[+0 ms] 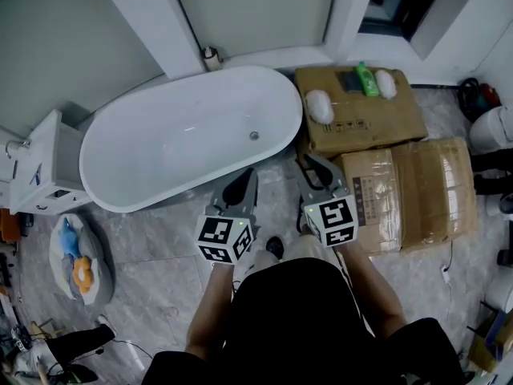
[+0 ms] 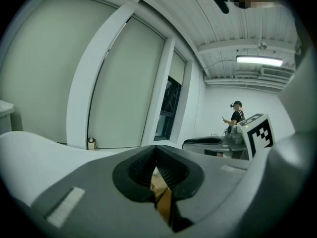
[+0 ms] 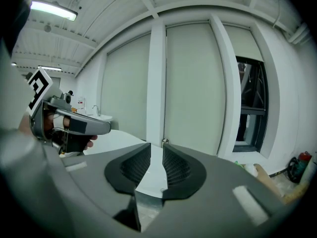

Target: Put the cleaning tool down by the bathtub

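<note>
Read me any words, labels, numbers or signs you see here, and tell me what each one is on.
No text is legible.
Upper cardboard box: small dark printed symbols, too small to read.
Lower cardboard box: small dark mark, unreadable.
Green bottle: no readable label.
Left gripper and right gripper: cubes carry black-and-white square markers, no letters.

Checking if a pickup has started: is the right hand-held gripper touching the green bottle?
Apart. The head view shows the right hand-held gripper well short of the green bottle, with bare cardboard box top between them.
</note>
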Demonstrator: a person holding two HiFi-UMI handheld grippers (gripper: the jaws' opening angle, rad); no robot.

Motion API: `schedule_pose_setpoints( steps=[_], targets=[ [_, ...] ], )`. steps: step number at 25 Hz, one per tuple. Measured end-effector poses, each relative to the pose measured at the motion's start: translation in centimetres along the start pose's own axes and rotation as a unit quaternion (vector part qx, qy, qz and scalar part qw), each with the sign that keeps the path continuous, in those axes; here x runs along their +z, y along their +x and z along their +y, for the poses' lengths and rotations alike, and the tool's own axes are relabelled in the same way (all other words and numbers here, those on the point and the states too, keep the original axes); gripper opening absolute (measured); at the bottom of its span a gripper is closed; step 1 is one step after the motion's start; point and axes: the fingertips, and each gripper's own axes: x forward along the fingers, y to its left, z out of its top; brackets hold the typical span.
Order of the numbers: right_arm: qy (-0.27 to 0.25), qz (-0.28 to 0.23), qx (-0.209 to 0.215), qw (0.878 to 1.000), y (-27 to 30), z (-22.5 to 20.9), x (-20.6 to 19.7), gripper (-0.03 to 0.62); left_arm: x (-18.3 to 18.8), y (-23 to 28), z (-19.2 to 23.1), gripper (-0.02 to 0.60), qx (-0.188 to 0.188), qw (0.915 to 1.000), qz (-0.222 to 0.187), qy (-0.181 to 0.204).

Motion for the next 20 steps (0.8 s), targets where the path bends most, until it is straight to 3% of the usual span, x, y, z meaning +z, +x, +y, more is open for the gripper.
schedule_pose_setpoints(
  steps=[12,20],
  targets=[
    [-0.003,-0.027,0.029,0.999,-2.9,4.8,2.8,0.044,1.8,-3.6,-1.0,-0.002,0.002,0.9996,-0.027,0.004],
    [-0.003,-0.048,0.047,0.998,-2.8,5.7,5.0,0.018,3.2,-4.1,-1.1,-0.002,0.009,0.9991,-0.040,0.008]
  ],
)
